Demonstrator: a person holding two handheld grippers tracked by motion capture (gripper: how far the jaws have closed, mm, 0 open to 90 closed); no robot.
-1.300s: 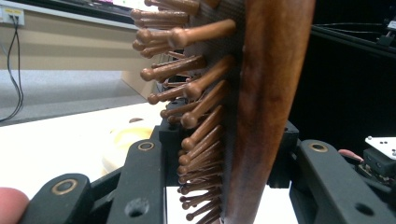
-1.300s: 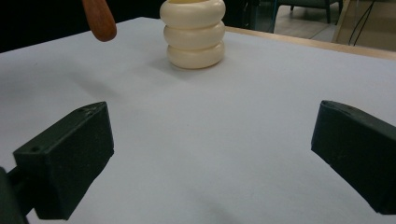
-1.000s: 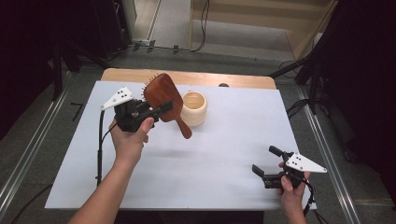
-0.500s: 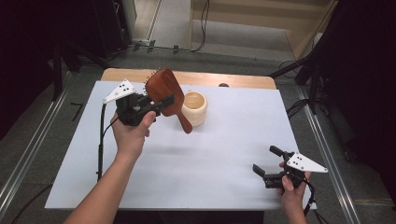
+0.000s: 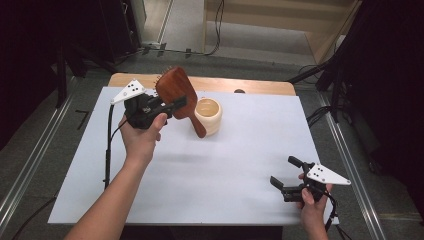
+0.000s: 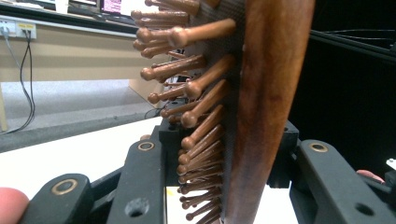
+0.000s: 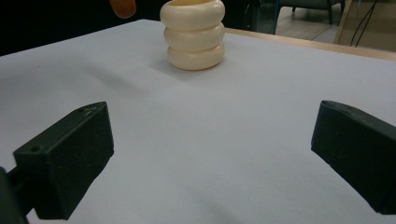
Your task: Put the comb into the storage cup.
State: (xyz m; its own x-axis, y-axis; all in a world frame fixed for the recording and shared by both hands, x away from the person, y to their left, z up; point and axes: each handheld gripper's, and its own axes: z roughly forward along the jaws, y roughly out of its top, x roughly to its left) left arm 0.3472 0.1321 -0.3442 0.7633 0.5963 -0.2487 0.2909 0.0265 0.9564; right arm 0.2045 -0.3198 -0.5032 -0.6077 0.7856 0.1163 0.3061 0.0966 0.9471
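My left gripper (image 5: 172,106) is shut on a brown wooden hairbrush (image 5: 175,90) and holds it in the air over the table's back left. The brush's handle slopes down to the right, in front of a cream ribbed cup (image 5: 208,116). In the left gripper view the hairbrush (image 6: 261,107) stands edge-on between the black jaws, its wooden bristles (image 6: 187,93) pointing left. My right gripper (image 5: 283,171) rests near the front right edge, open, with nothing between its fingers. The right gripper view has the cup (image 7: 194,35) straight ahead and the handle's tip (image 7: 122,5) at the top.
A white sheet covers the table (image 5: 225,175); a strip of bare wood (image 5: 260,86) runs along its far edge. Black cable (image 5: 108,150) trails from the left gripper down the table's left side. Dark stands and cables surround the table on the floor.
My left gripper has carried the hairbrush a little up and away from the person, and the handle's end has risen with it. The right gripper has stayed in place.
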